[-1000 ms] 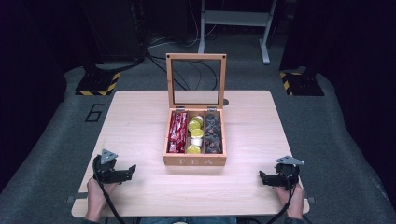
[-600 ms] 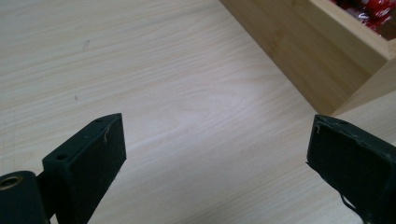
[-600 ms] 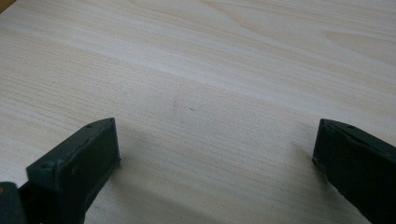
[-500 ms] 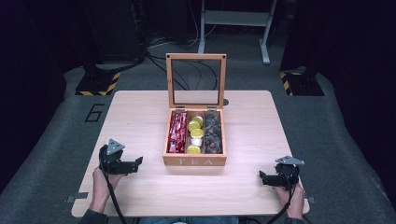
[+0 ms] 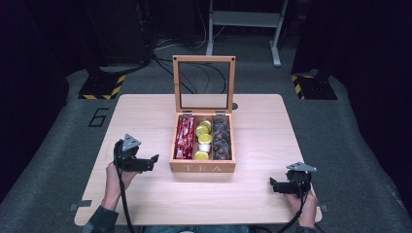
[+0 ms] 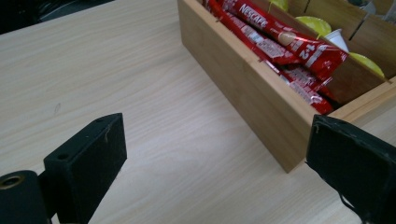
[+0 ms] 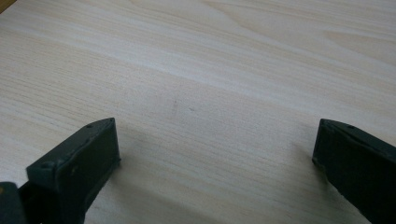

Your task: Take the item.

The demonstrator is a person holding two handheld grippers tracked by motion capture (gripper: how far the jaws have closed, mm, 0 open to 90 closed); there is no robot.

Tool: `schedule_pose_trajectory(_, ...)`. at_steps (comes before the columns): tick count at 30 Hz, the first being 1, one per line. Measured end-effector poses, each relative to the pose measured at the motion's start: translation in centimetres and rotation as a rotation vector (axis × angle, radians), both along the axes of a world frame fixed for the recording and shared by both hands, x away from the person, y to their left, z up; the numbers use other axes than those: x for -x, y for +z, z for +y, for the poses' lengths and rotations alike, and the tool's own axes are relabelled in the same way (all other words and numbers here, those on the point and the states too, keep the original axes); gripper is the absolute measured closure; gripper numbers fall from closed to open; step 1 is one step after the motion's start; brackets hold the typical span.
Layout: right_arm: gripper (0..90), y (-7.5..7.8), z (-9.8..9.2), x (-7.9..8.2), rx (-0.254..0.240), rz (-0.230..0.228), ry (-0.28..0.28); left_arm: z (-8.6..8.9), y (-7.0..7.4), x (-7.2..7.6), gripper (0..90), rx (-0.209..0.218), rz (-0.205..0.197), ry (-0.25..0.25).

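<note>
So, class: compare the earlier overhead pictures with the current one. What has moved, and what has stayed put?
The left gripper has moved forward and inward toward the open wooden tea box, its jaws open and empty. The right gripper has stayed near the table's front edge, open. The box and its contents are unchanged.

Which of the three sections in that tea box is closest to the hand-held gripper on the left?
The section of red stick packets, along the tea box's left wall, beside the left hand-held gripper. The yellow-lidded cups and dark pieces lie farther right.

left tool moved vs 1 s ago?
Yes. In the high view the left tool has gone forward and toward the tea box, now beside its left front corner, jaws open. The box has stayed put.
</note>
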State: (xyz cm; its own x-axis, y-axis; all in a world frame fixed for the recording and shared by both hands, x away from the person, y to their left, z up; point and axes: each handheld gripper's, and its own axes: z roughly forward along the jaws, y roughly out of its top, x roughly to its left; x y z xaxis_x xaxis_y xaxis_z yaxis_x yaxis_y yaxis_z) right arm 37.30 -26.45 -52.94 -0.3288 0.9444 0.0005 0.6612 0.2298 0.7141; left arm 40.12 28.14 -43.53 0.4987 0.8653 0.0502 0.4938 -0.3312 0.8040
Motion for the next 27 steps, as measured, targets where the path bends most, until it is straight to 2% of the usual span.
schedule_pose_trajectory(4,0.0,0.0,0.0,0.0,0.000,-0.001,0.001,-0.6,0.6,-0.6,5.2,0.001,-0.009,-0.009)
schedule_pose_trajectory(7,0.0,0.0,0.0,0.0,0.000,-0.001,0.000,-1.2,1.2,-1.3,5.4,-0.013,-0.011,-0.030)
schedule_pose_trajectory(9,0.0,0.0,0.0,0.0,0.002,-0.001,0.002,-1.6,1.4,-1.7,5.4,-0.005,-0.009,-0.041)
schedule_pose_trajectory(17,0.0,0.0,-0.1,0.0,0.006,-0.001,0.006,-3.3,1.9,-3.4,5.1,0.009,-0.005,-0.070)
schedule_pose_trajectory(27,0.0,0.0,-0.1,0.0,0.006,-0.002,0.005,-5.0,2.1,-4.7,5.2,0.001,0.001,-0.092)
